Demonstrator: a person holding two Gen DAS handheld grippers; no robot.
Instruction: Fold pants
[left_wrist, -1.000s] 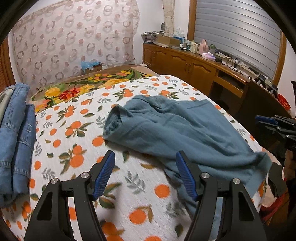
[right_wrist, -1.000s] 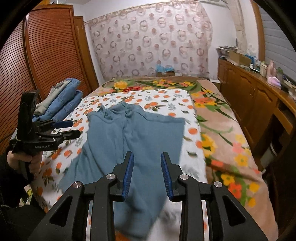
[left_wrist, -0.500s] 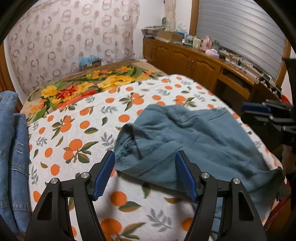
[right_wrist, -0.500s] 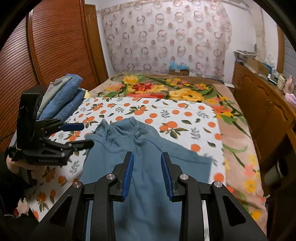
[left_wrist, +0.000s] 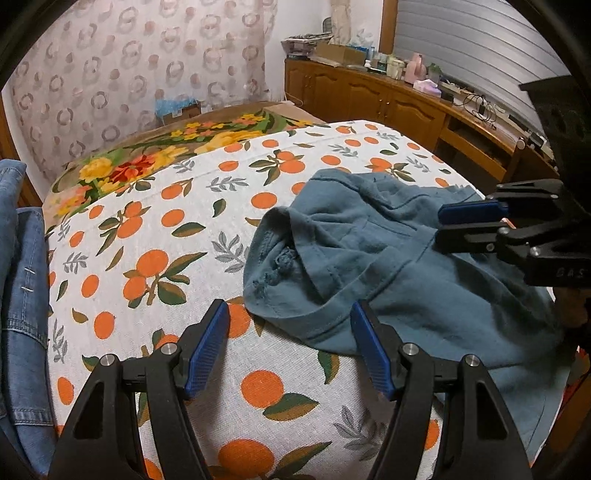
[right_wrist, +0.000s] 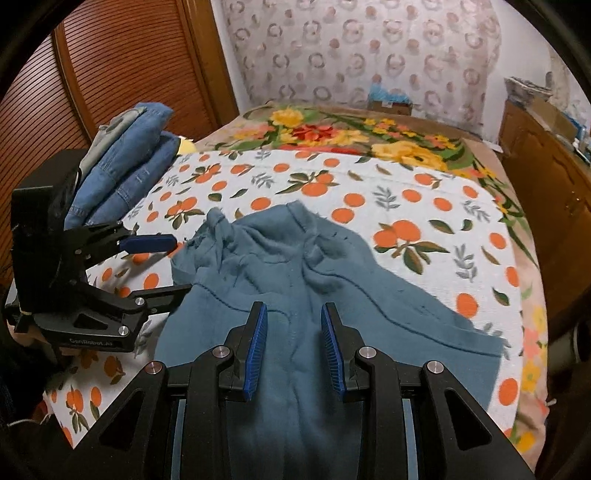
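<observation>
Teal pants (left_wrist: 424, 280) bunched up on the orange-print sheet (left_wrist: 155, 236), both grippers hovering with nothing in them.

Closest in, the left gripper (left_wrist: 290, 350) has its jaws spread wide, sitting right at the near edge of the waistband, which pokes a little way in between the blue pads without touching either. The right gripper (right_wrist: 292, 347) hangs over the middle of the pants (right_wrist: 295, 295) with its jaws parted but not as wide, gripping nothing. The waistband end is crumpled toward the head of the bed, and the legs run back under the right gripper and out of sight. Further out, folded denim (right_wrist: 125, 170) is stacked on the left side of the bed, just beside the sheet. Past that there's a floral blanket (right_wrist: 369, 136), a patterned curtain (right_wrist: 351, 51), and wooden cabinets (left_wrist: 369, 99) along the right wall.
</observation>
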